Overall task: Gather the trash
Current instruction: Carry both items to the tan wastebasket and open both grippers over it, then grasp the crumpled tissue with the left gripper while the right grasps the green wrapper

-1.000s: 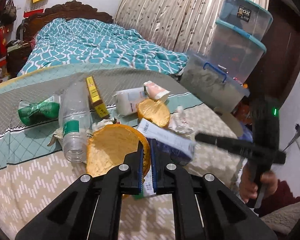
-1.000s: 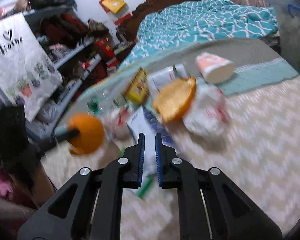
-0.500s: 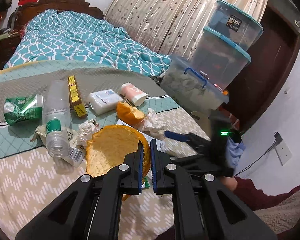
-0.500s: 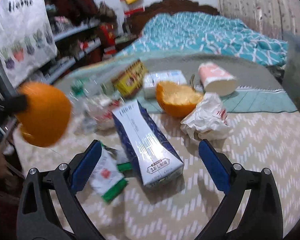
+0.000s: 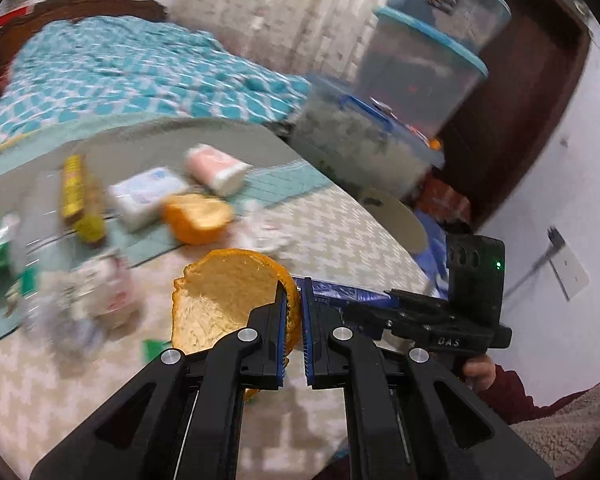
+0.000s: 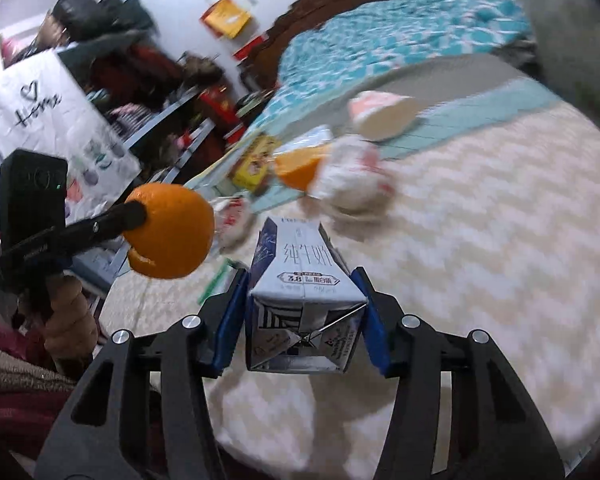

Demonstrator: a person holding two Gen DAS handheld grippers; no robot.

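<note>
My left gripper [image 5: 294,316] is shut on a hollow orange peel half [image 5: 224,300] and holds it above the patterned table cover [image 5: 340,236]; the peel also shows in the right wrist view [image 6: 172,232]. My right gripper [image 6: 302,312] is closed on a blue and white milk carton [image 6: 300,288], its fingers [image 6: 230,316] pressing both sides. A second orange peel half [image 5: 198,218], a crumpled white wrapper [image 6: 348,176], a pink cup [image 5: 216,168], a white pack [image 5: 148,196] and a yellow box [image 5: 78,200] lie further back.
A bed with a teal quilt [image 5: 132,76] stands behind the table. Stacked clear storage boxes [image 5: 416,80] stand at the right. Cluttered shelves [image 6: 148,92] stand at the left in the right wrist view. More blurred litter [image 5: 76,304] lies at the table's left.
My right gripper went from shut to wide open and has now closed around the milk carton. My left gripper keeps the orange peel and has shifted, the view swinging right.
</note>
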